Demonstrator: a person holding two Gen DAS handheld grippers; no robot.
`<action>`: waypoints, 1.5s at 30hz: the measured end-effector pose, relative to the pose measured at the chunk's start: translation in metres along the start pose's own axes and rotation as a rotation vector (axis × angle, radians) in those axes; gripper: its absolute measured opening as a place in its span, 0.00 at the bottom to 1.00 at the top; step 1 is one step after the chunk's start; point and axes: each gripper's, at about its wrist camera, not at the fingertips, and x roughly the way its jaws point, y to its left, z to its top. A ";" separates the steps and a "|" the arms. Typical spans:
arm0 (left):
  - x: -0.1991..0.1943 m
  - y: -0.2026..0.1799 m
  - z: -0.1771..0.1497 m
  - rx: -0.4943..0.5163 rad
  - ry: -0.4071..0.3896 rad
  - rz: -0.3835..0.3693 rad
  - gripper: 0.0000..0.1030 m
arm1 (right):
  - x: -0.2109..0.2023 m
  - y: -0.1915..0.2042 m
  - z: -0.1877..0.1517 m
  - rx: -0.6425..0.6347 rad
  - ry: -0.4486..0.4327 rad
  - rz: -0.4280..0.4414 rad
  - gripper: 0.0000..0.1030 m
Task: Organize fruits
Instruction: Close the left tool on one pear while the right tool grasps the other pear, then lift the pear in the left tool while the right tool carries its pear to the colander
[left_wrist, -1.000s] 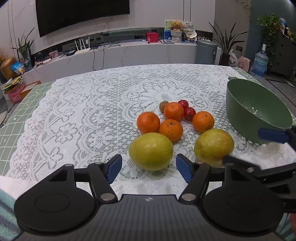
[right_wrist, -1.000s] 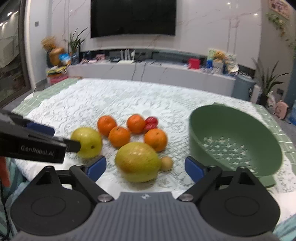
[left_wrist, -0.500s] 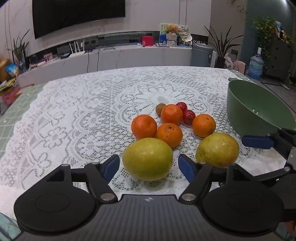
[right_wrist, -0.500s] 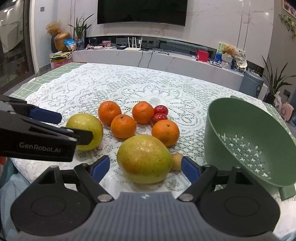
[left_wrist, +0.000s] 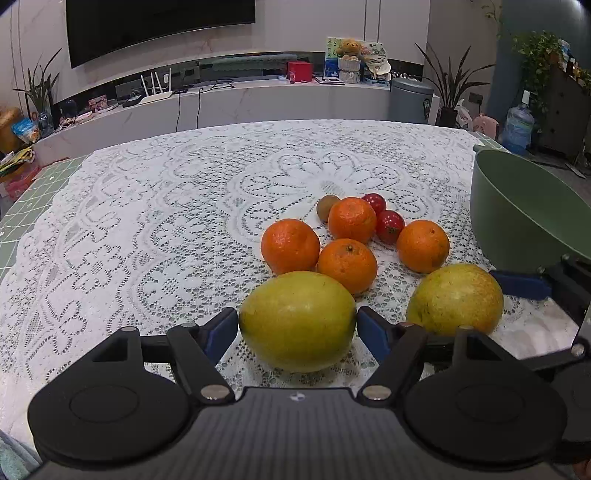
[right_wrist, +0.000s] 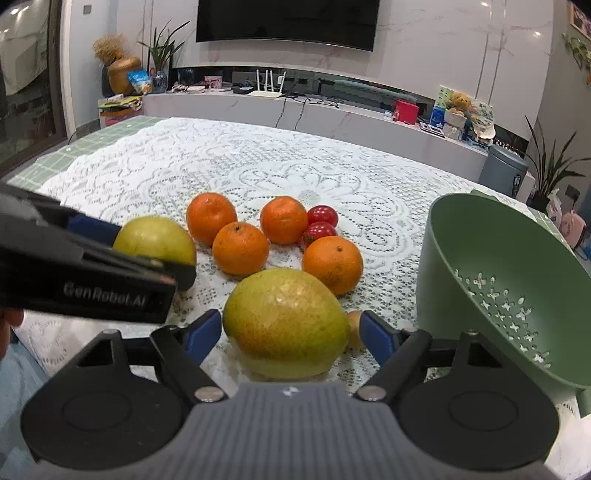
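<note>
Two large yellow-green fruits lie on the lace tablecloth. The left fruit (left_wrist: 297, 319) sits between the blue pads of my left gripper (left_wrist: 297, 326), which is open with its pads close against the fruit's sides. The right fruit (right_wrist: 284, 325) rests between the pads of my right gripper (right_wrist: 290, 332), whose jaws are closing, with small gaps still showing on both sides. Behind these lie several oranges (left_wrist: 290, 245), two small red fruits (left_wrist: 389, 225) and a kiwi (left_wrist: 327, 206). A small yellowish fruit (right_wrist: 354, 328) peeks out beside the right fruit.
A green colander (right_wrist: 498, 277) stands tilted on the table at the right, close to the right gripper's right finger. The lace cloth (left_wrist: 147, 221) stretches bare to the left and behind the fruits. A person's hand (right_wrist: 11, 317) shows at the left edge.
Both grippers have moved forward and down, so each big fruit now lies between a pair of pads. The right jaws have narrowed; the left jaws widened a little.
</note>
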 end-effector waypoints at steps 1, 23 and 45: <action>0.001 0.000 0.000 -0.002 -0.003 0.001 0.84 | 0.000 0.001 -0.001 -0.003 0.002 0.004 0.74; 0.008 -0.005 -0.005 0.036 0.012 0.037 0.79 | 0.005 0.003 -0.006 -0.020 0.028 -0.011 0.66; -0.052 -0.005 0.031 -0.017 -0.100 -0.027 0.79 | -0.066 -0.017 0.010 0.060 -0.164 -0.047 0.66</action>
